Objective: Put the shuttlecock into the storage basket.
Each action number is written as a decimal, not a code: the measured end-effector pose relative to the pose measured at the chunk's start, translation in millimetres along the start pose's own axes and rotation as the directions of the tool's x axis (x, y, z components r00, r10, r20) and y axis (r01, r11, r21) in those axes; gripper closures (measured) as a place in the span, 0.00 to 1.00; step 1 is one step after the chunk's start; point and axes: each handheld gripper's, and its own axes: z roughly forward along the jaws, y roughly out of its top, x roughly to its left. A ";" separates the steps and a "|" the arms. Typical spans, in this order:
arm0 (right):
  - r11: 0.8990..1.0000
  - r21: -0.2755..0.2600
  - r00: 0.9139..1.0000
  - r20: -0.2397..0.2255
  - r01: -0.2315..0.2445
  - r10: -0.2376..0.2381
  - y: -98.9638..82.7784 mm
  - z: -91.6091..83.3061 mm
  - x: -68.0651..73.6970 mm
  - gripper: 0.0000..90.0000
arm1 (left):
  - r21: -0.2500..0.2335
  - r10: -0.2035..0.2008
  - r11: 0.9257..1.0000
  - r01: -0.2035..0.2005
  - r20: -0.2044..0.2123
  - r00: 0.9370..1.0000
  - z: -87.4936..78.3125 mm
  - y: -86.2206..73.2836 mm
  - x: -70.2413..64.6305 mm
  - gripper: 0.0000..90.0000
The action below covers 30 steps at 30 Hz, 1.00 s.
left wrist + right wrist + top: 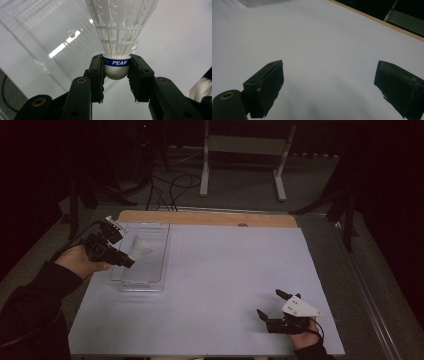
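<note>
A: What has the left tool [116,72] got?

B: A white shuttlecock [119,32]. In the left gripper view its two black jaws are clamped on the rounded cork base, one on each side, right at the blue band that reads PEAK. The feathered skirt fans away from the jaws.

A: And where is that in the scene?

B: At the far left of the table [225,285]. In the high view the left tool [127,261] is held in the person's left hand [80,262] at the left edge of a clear plastic tray [162,255], and the shuttlecock [140,250] sticks out over the tray's inside, skirt pointing right. Whether it touches the tray's floor I cannot tell.

A: The tray itself?

B: It lies on the white table top with its long side running near to far, close to the left edge.

A: And the right tool?

B: The right tool [272,306] sits near the right front corner of the table, well apart from the tray, held in the right hand [302,337]. In the right gripper view its jaws stand wide apart with nothing but bare table between them, so the right tool [329,85] is agape and grips nothing.
</note>
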 end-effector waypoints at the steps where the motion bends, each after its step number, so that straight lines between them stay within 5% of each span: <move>1: 1.000 0.000 1.000 0.000 0.000 0.000 0.1 0.0 0.0 0.10 | 0.002 -0.002 1.000 0.002 -0.002 1.000 -0.6 -1.2 1.4 0.74; 30: 1.000 0.011 1.000 0.003 0.008 -0.008 0.1 0.8 0.4 0.10 | 0.010 -0.100 0.995 0.101 -0.071 0.992 1.6 -26.3 26.1 0.74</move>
